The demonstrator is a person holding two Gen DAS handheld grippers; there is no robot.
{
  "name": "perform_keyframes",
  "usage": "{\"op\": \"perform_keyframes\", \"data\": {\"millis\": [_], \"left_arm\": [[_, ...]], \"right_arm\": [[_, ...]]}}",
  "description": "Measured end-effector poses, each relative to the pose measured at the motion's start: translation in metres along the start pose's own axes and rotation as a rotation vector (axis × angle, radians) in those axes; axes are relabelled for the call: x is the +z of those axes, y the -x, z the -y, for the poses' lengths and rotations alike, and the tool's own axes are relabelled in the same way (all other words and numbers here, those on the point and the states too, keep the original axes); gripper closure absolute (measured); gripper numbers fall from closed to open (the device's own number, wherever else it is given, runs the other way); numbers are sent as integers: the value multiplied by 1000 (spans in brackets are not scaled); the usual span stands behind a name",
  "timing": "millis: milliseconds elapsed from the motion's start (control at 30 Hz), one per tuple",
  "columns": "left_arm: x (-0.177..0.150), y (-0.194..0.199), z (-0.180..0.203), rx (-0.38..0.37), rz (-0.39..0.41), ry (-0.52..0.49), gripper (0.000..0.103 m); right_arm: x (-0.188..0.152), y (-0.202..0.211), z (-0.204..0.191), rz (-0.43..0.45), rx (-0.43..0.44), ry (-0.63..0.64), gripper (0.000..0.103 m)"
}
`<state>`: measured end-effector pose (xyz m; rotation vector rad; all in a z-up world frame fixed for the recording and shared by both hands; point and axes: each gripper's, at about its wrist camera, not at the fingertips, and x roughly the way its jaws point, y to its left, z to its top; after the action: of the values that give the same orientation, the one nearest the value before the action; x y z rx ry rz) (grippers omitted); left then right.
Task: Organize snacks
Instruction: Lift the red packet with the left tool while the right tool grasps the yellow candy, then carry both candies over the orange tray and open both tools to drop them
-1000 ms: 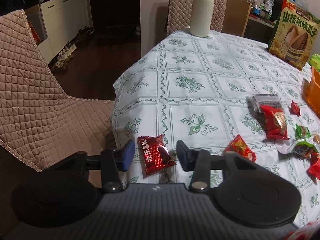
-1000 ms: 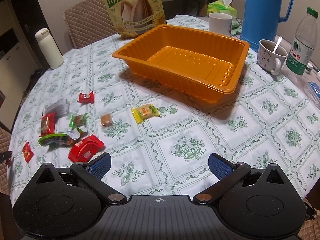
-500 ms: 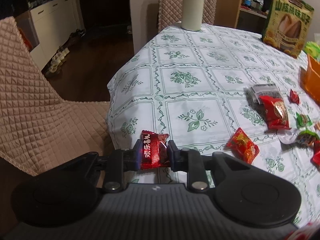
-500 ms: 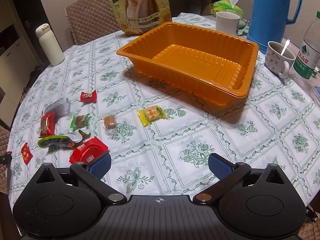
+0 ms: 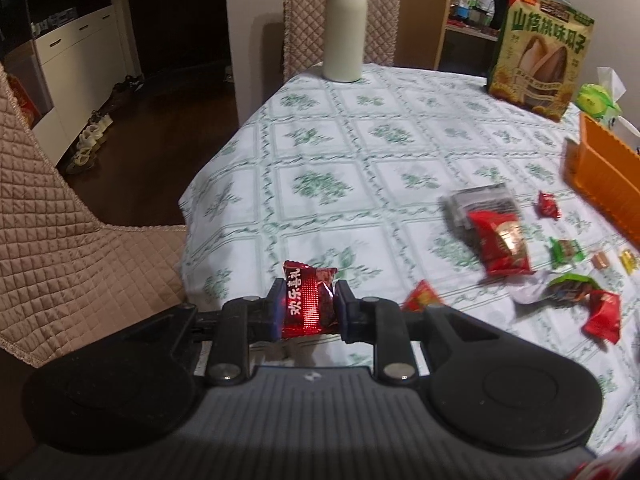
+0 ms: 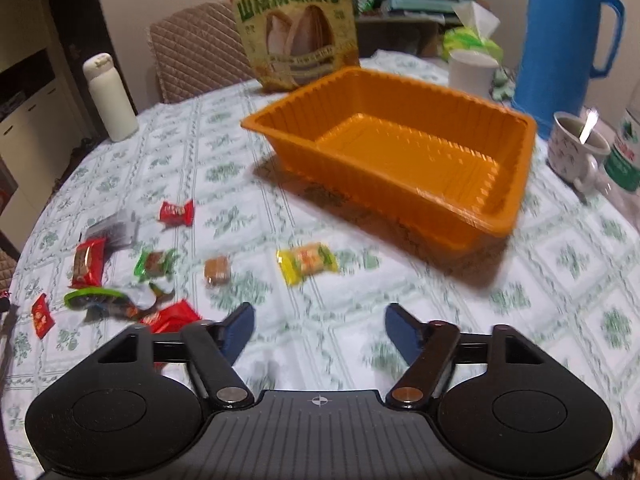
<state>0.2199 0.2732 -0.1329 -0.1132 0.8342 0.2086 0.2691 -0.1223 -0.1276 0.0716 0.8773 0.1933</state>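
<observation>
over the tablecloth (image 5: 320, 152), left claw (image 5: 308, 312) pinches red candy (image 5: 306, 304), seemingly lifted.

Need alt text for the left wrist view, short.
The left gripper is shut on a dark red snack packet above a green-patterned tablecloth. More wrapped snacks lie scattered to the right near an orange tray; a white flask stands at the far edge.

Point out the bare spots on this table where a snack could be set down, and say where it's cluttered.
The orange plastic tray is empty inside. Bare flowered tablecloth lies between the white flask and that tray, and also in front of the tray, right of the yellow-wrapped candy. It is crowded at the near left, around the red packet and green-wrapped sweets.
</observation>
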Motion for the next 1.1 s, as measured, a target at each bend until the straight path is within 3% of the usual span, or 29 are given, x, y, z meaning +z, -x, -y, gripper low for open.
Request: {"op": "perform_keyframes", "data": {"millis": [133,567,733,867,1100], "left_arm": [[4,5,12,-5,12,-3,81],[2,25,46,44,25,42,80],[-1,33,58,64,22,49,80],[-2,38,69,65,25,45,80],[4,41,99,28,35,11,80]], "right_arm": [[7,-18,3,-4,30,17,50],[20,-67,12,-30,85,109,59],[22,-73,7,-4,84,175,63],[18,-72,4,11,92,244,74],[21,-65,11,4,139,247,77]]}}
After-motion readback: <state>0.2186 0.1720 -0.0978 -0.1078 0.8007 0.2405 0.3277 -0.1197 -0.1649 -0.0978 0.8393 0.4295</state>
